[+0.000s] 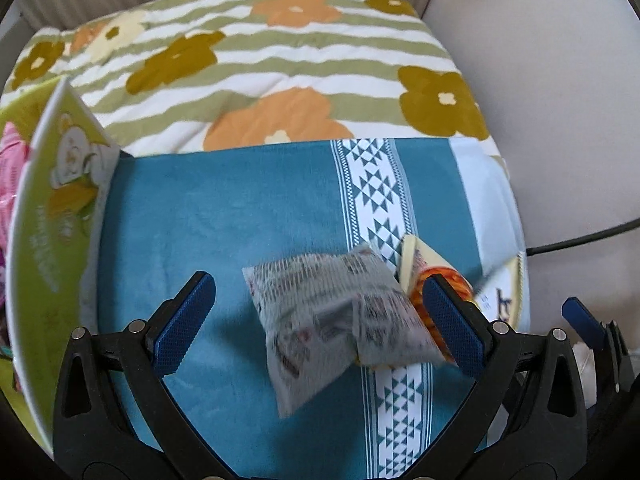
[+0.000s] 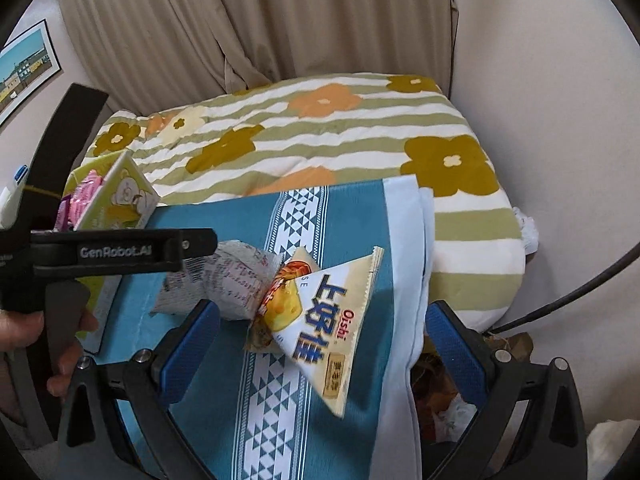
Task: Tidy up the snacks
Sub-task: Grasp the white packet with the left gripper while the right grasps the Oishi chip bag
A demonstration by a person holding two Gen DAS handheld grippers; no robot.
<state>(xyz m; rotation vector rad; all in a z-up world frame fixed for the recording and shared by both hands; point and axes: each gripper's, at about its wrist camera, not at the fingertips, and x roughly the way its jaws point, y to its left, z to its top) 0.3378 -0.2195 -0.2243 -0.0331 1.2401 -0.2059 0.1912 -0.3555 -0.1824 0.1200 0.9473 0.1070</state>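
A silver printed snack packet [image 1: 332,320] lies on the blue cloth [image 1: 224,216], between the open jaws of my left gripper [image 1: 320,320]. It also shows in the right wrist view [image 2: 224,280]. A cream Oishi cheese snack bag [image 2: 324,320] lies beside it on the right, overlapping its edge; it shows partly in the left wrist view [image 1: 432,268]. My right gripper [image 2: 320,344] is open, with the Oishi bag between its fingers. A green box [image 1: 56,216] at the left holds pink snack packets [image 2: 80,196].
The blue cloth lies on a flower-and-stripe quilt [image 2: 320,128]. Beige curtains [image 2: 280,20] hang behind. A black cable [image 1: 584,236] runs at the right. Bags and clutter [image 2: 448,396] sit below the cloth's right edge. The left gripper's body [image 2: 108,252] crosses the right view.
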